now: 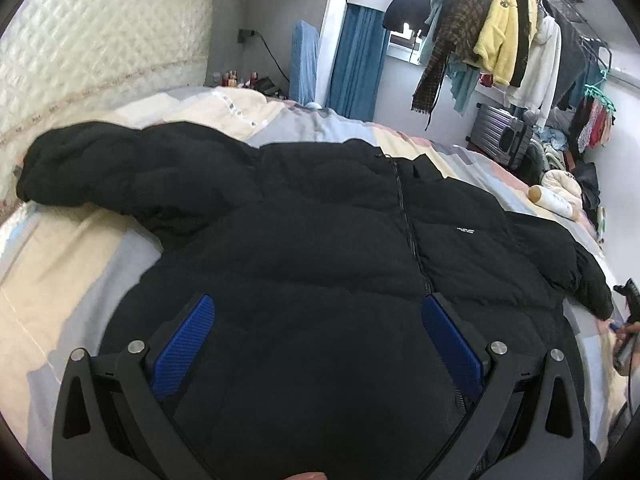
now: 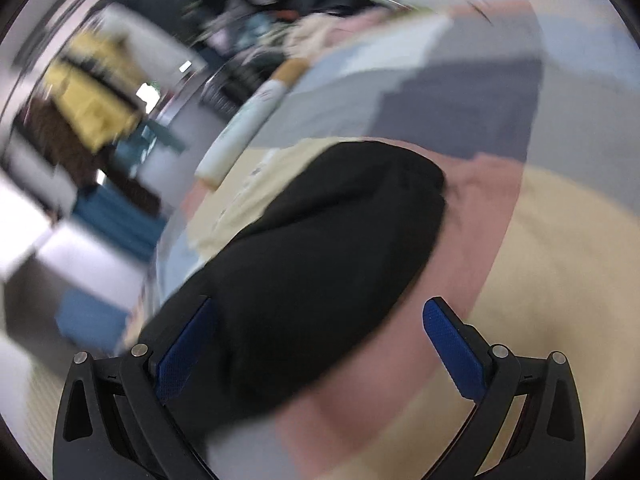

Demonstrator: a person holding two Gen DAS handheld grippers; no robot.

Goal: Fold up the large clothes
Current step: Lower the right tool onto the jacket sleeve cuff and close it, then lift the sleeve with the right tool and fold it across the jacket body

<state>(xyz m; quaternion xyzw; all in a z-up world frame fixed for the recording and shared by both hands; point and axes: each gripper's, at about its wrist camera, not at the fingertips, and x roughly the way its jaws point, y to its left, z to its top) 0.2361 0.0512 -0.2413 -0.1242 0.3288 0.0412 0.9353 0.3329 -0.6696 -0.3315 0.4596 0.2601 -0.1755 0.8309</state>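
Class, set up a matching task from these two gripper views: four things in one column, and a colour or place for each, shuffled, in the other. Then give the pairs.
1. puffer jacket
2. fleece top
3. bottle
4. suitcase

A. hanging on the rail
B. on the floor beside the bed
C. spread flat, zipped, black
D. lying at the bed's edge

Pairs: 1-C, 2-A, 3-D, 4-B

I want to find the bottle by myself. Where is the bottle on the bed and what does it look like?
Find the big black puffer jacket spread over the pastel patchwork bed. Beyond the jacket's right shoulder, near the bed edge by the clothes rack, a bottle lies on its side. It is the only hard thing there: creamy white with a tan cap.
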